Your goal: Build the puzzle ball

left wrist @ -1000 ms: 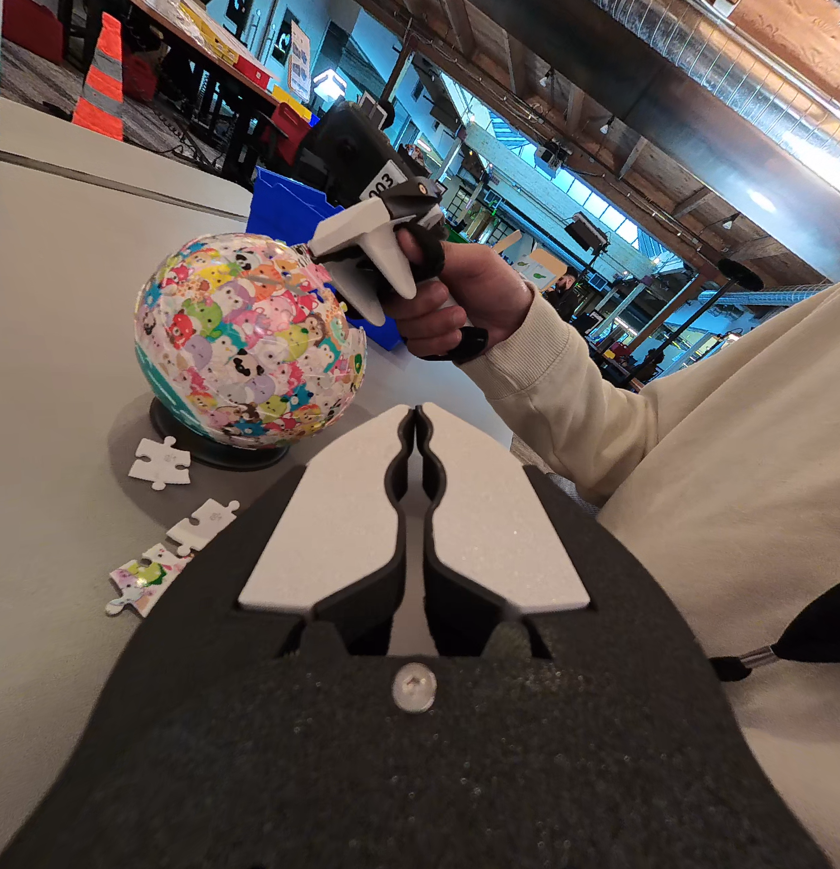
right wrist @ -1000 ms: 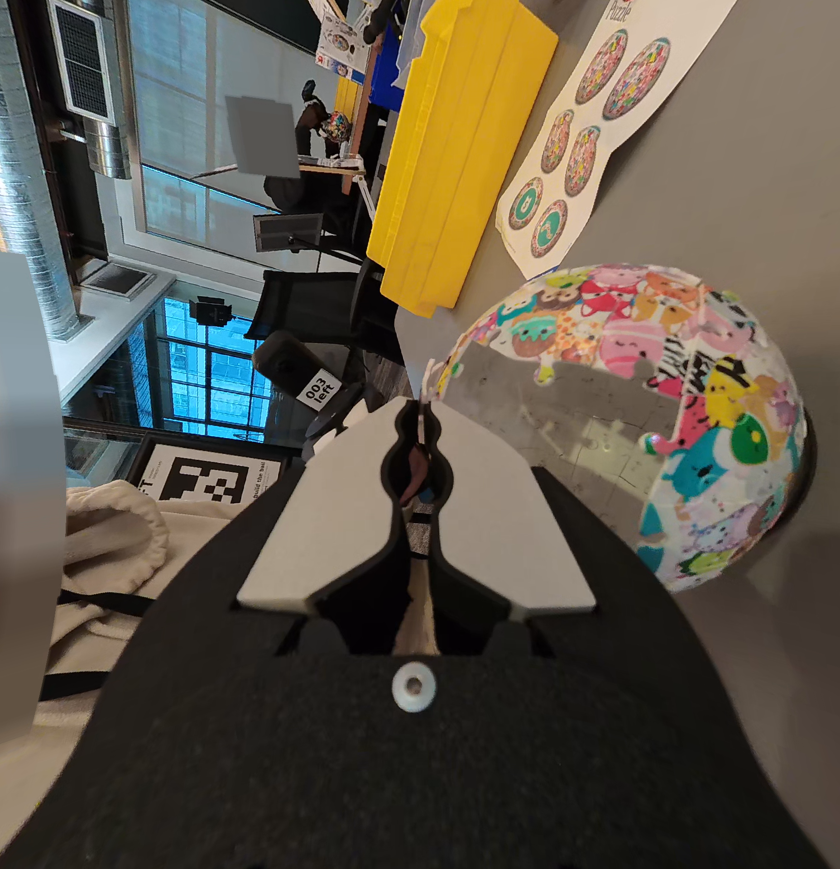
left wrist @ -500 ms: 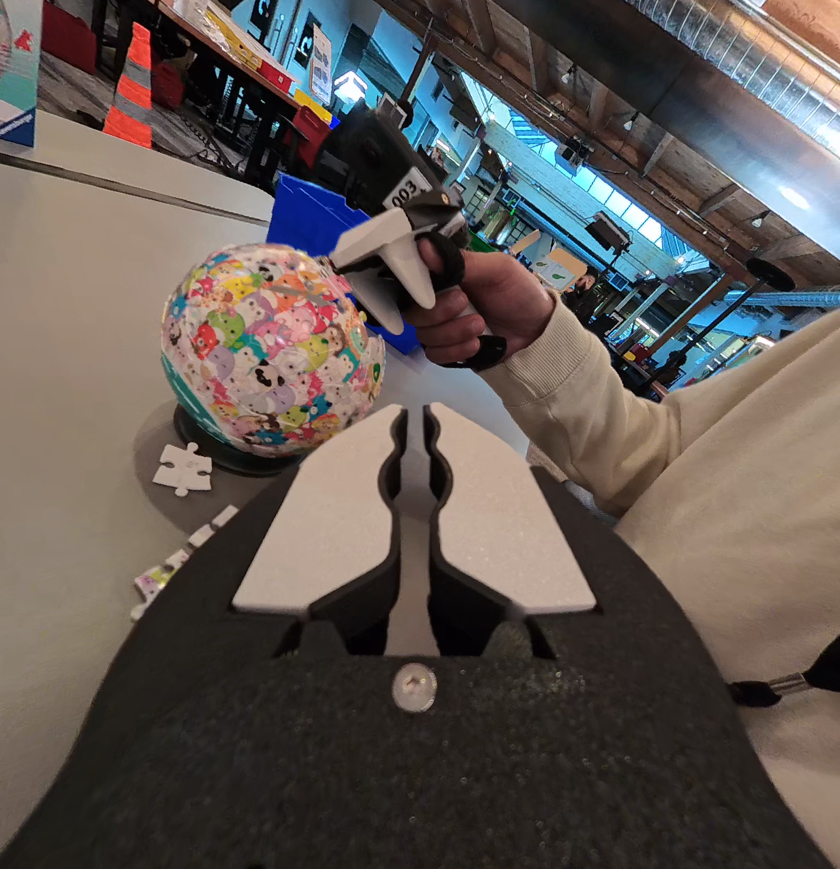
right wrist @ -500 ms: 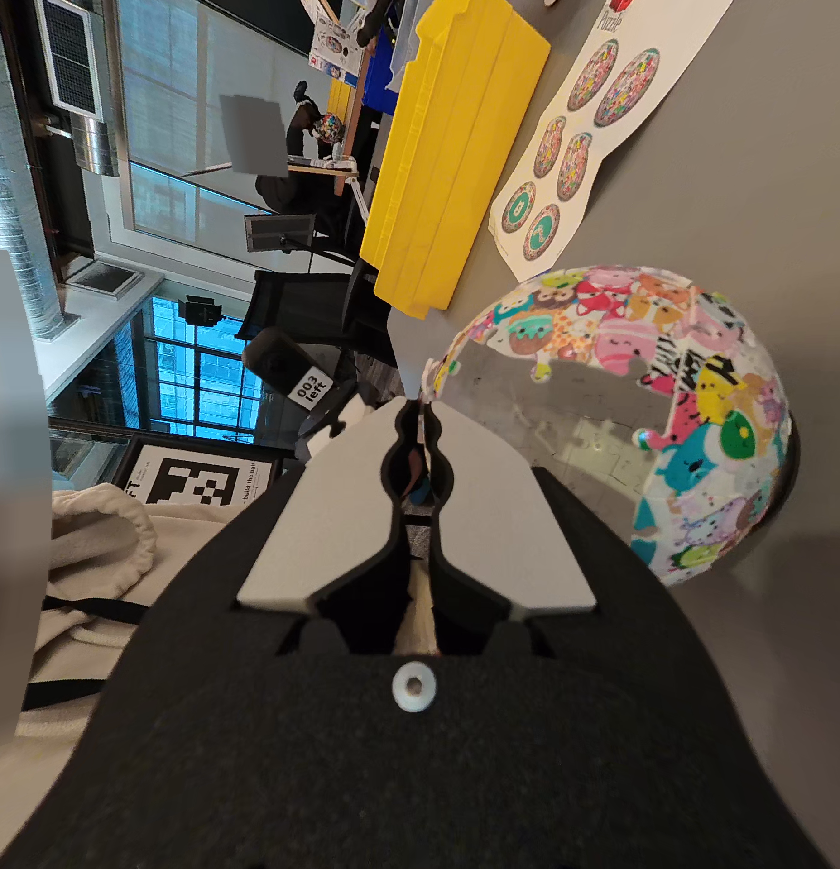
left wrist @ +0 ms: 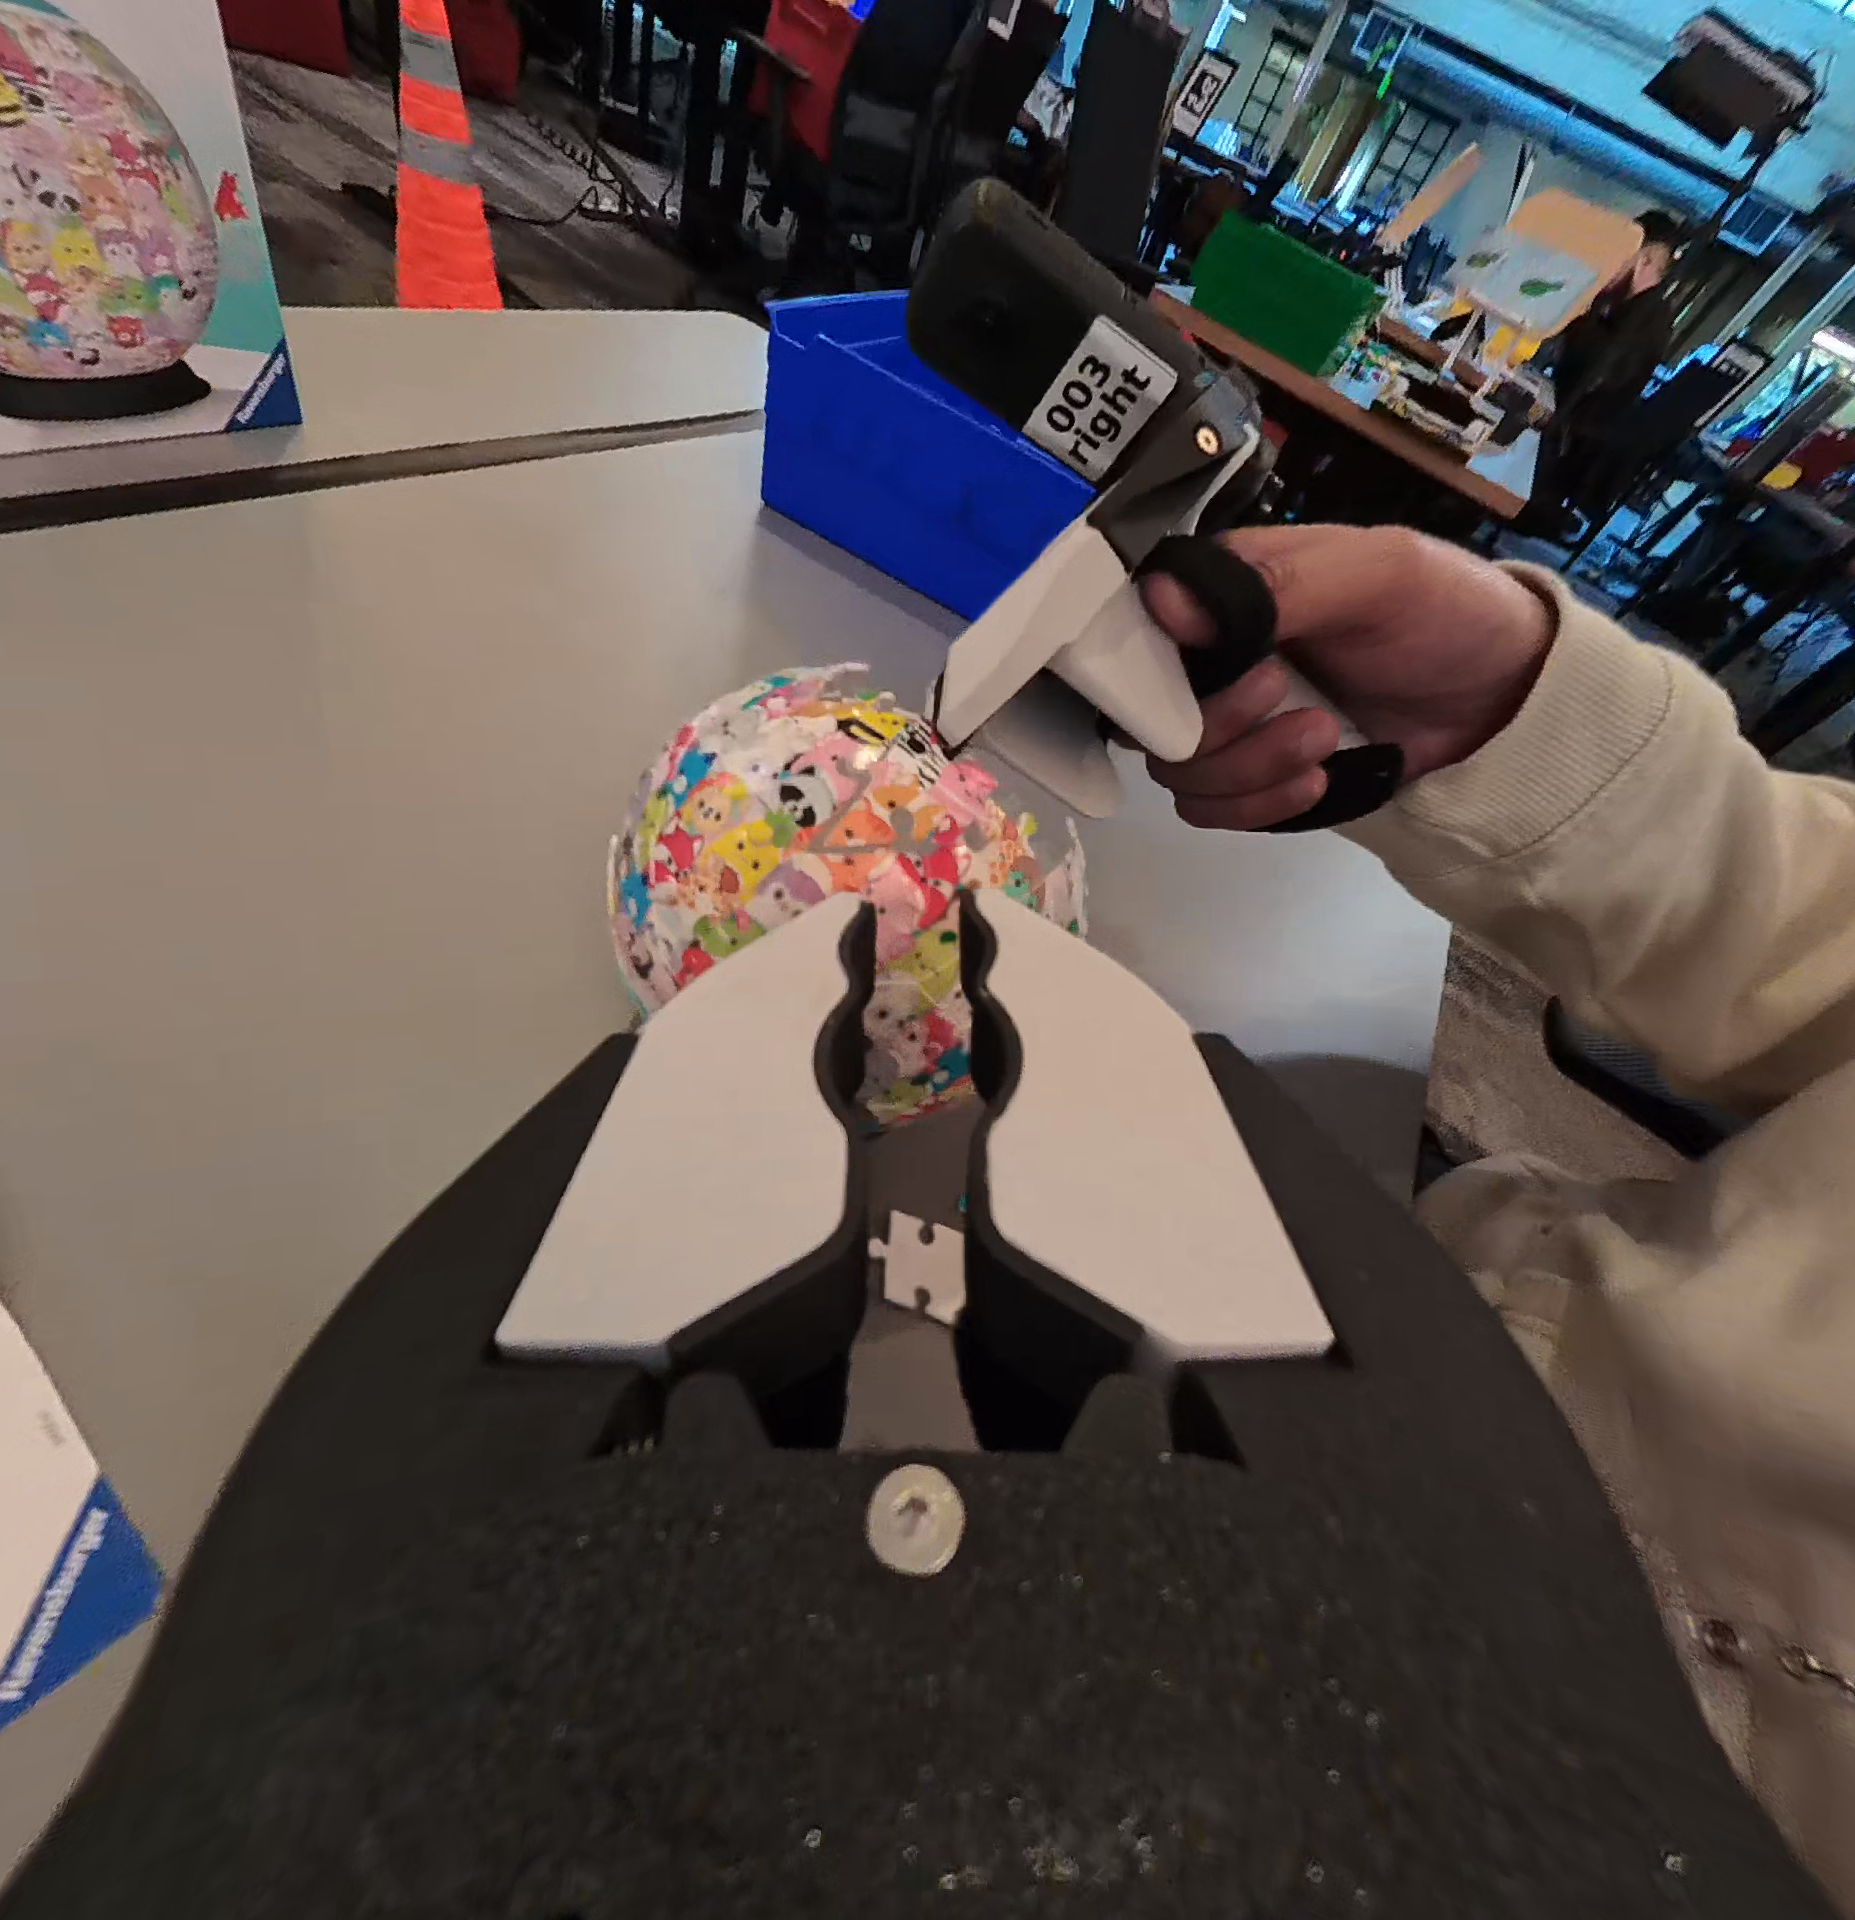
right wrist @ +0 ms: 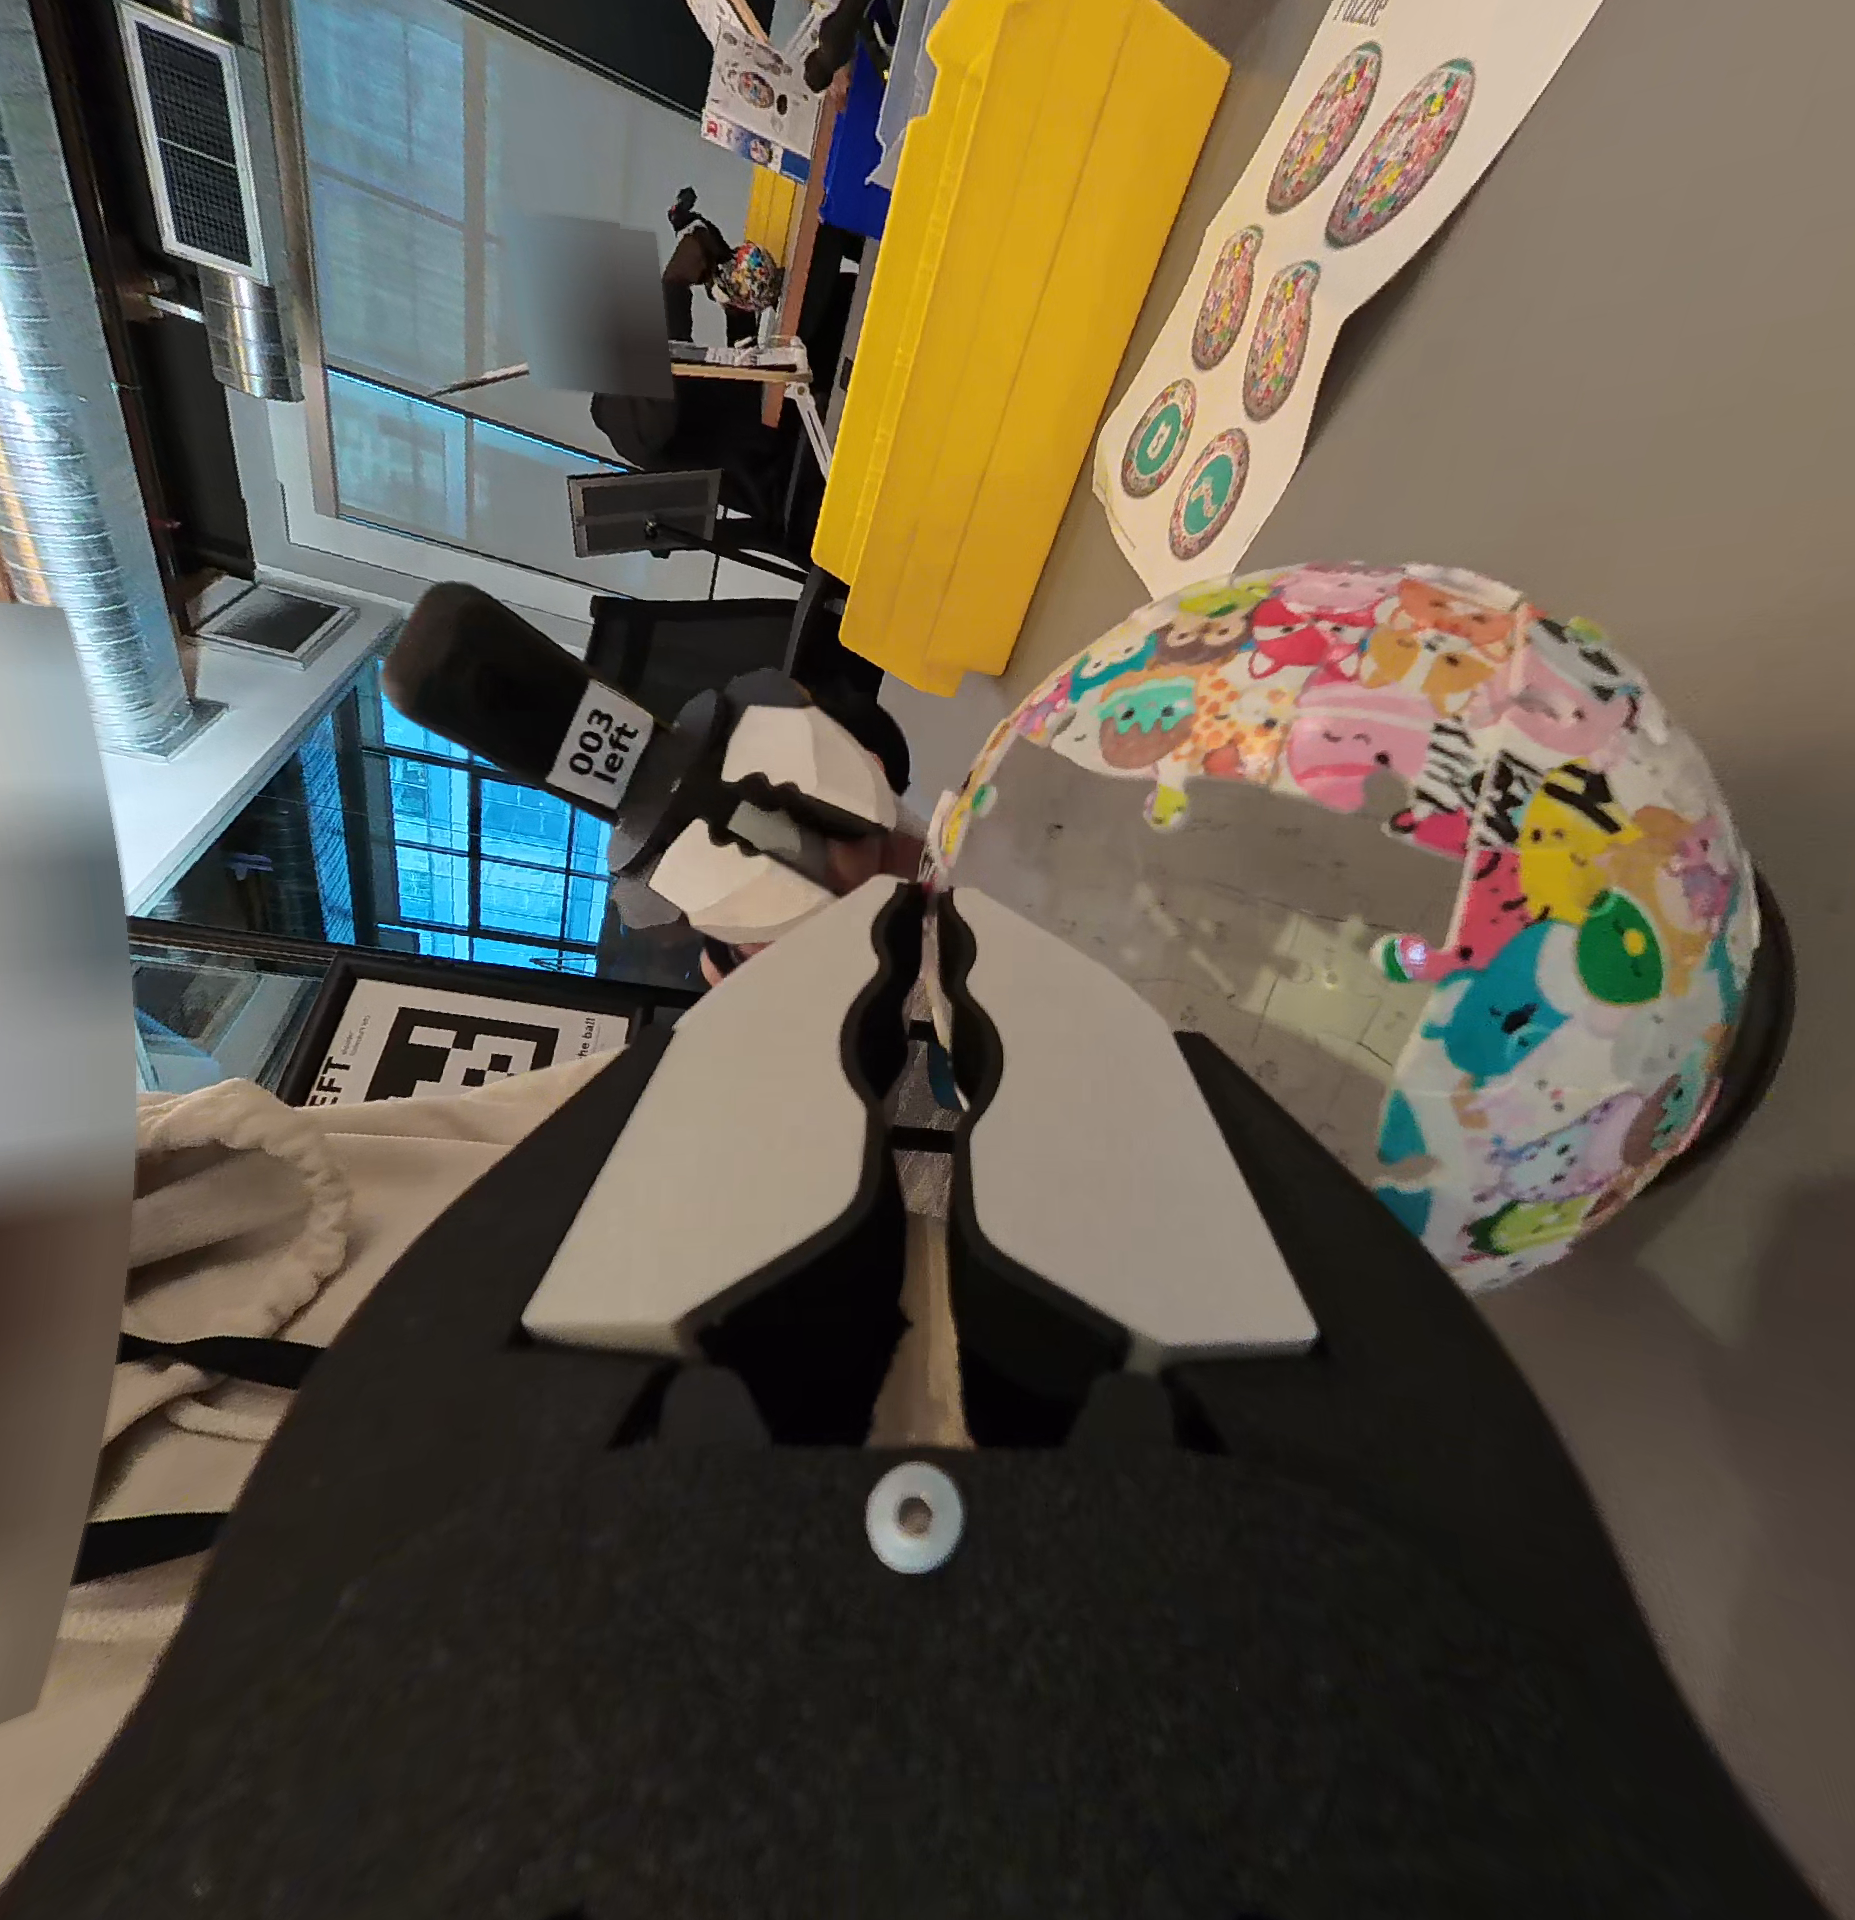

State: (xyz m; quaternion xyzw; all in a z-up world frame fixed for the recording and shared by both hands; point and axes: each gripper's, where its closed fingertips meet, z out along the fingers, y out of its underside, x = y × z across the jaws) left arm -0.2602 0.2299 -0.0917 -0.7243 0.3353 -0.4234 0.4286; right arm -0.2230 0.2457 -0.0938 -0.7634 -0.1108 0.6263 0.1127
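Observation:
The colourful puzzle ball (left wrist: 798,842) stands on a black base (right wrist: 1759,1039) on the grey table. In the right wrist view the ball (right wrist: 1474,790) has a large hole (right wrist: 1214,914) that shows its grey inside. My right gripper (right wrist: 928,904) is shut on a thin puzzle piece (right wrist: 941,987) seen edge-on, at the rim of the hole. In the left wrist view its tips (left wrist: 944,740) touch the top of the ball. My left gripper (left wrist: 915,920) is open and empty, close in front of the ball. A white loose piece (left wrist: 918,1273) lies on the table under it.
The puzzle's box (left wrist: 92,208) stands at the far left and another box corner (left wrist: 29,1558) is at the near left. A blue bin (left wrist: 902,468) sits behind the ball. A yellow bin (right wrist: 1006,312) and a picture sheet (right wrist: 1318,260) lie beyond the ball. The gap from one gripper's tips to the other's is roughly 5 cm.
My left gripper has opened from nearly shut and swung round to face the ball from above. My right gripper has stayed shut at the rim of the hole.

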